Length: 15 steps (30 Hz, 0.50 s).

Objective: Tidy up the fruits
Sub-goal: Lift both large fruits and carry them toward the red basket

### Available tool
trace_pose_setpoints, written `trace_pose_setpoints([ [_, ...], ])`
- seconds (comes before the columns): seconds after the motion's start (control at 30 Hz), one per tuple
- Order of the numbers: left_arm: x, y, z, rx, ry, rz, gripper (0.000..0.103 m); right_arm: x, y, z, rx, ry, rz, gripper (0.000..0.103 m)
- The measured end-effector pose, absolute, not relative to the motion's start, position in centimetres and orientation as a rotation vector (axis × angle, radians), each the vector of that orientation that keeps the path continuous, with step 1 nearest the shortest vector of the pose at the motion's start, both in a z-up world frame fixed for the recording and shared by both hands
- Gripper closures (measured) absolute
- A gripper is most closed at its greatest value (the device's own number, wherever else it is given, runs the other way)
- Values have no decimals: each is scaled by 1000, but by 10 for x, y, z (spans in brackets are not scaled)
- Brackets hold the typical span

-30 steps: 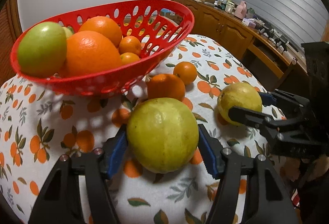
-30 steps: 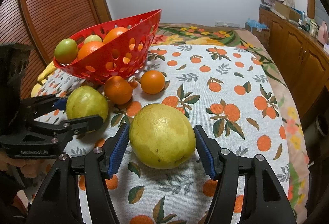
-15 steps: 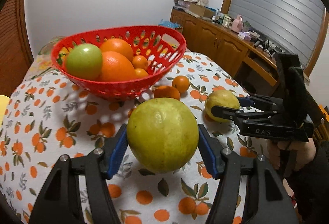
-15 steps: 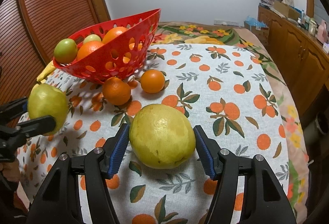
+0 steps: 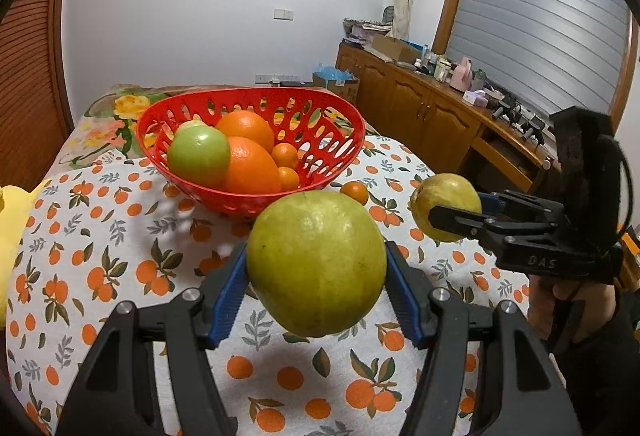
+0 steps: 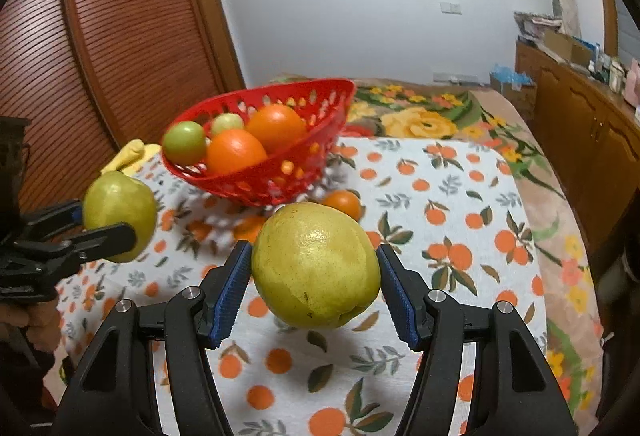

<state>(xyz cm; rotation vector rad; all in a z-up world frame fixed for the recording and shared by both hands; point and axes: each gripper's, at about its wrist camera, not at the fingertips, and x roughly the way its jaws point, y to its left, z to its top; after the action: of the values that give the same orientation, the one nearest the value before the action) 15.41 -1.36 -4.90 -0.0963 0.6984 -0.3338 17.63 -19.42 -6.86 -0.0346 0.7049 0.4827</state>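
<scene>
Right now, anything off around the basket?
Yes: a small orange sits on the tablecloth beside the red basket, not in it. Each claw holds a yellow-green fruit aloft; no spill or damage shows.

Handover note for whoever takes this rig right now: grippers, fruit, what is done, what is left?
Left gripper: shut on a yellow-green fruit, held above the tablecloth.
Right gripper: shut on a second yellow-green fruit, also in the air.
Red basket: holds oranges and green fruit.
Small orange: on the cloth beside the basket; another may lie hidden.
Left to do: both held fruits into the basket, then the loose orange.
</scene>
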Motion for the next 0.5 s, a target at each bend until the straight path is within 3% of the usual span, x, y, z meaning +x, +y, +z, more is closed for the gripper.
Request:
trace_pose_setpoints([
  [0.5,164,0,-15,-114,660,-339,39,195,-168,-26,-63,658,523,39],
])
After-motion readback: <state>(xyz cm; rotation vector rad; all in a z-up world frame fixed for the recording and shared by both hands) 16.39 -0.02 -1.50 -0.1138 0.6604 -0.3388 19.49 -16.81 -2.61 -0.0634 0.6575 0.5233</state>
